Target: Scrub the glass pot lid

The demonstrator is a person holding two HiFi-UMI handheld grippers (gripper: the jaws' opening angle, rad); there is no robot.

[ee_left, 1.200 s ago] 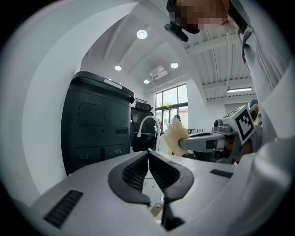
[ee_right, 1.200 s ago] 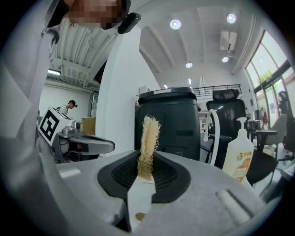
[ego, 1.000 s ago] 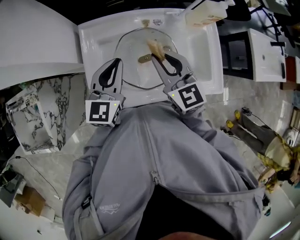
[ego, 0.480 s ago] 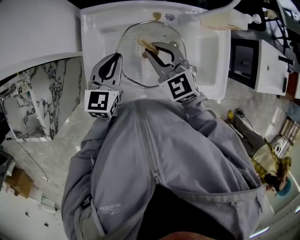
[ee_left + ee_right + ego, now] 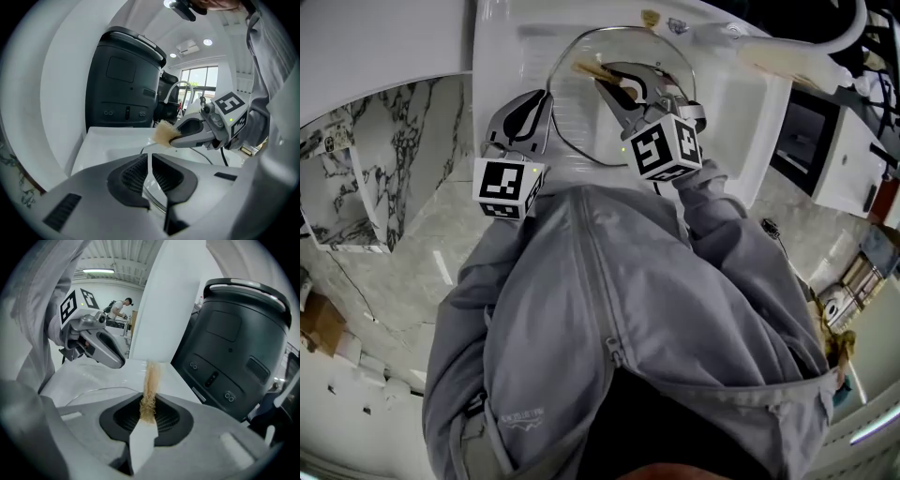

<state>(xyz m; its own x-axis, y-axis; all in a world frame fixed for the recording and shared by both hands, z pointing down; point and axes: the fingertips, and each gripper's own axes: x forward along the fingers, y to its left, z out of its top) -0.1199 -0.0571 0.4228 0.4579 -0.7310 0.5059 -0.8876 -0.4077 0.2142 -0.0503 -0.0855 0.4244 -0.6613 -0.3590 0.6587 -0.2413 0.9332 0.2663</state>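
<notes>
Lid grip: left gripper (image 5: pixel 540 97) pinches the left rim of the glass pot lid (image 5: pixel 581 131), its 2 jaws pressed together on the thin edge. Lid sits in the white sink (image 5: pixel 499 56), spreading from this gripper's tips toward the right gripper (image 5: pixel 606 81). Right gripper clamps a tan fibrous scrub pad (image 5: pixel 589 70) edge-on, pad sticking out past its tips, over the lid's glass; contact with glass cannot be told. Left gripper view: right gripper crosses ahead of the jaws, to their right, pad leading. Right gripper view: left gripper ahead and left of the jaws. Dark rounded appliance (image 5: pixel 124 79) stands beyond both grippers, behind the sink
</notes>
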